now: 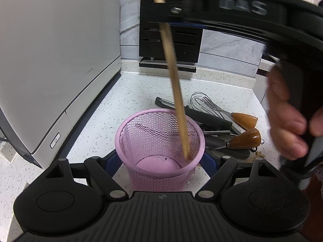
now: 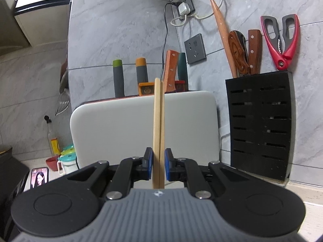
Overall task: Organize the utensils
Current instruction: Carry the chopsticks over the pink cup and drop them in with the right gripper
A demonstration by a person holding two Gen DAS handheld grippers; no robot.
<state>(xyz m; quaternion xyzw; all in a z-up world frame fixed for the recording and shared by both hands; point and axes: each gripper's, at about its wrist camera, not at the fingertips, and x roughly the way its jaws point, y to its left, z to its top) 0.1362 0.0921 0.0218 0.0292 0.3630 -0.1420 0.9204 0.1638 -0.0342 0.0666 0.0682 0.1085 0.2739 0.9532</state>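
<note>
Wooden chopsticks (image 2: 159,133), clamped upright in the right gripper (image 2: 158,166), hang tip-down inside the pink mesh cup (image 1: 159,151), which the left gripper (image 1: 159,161) steadies with jaws pressed against its sides.

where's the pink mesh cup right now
In the left wrist view the pink mesh cup sits low centre between the left gripper fingers, on the speckled counter beside the utensil pile.
</note>
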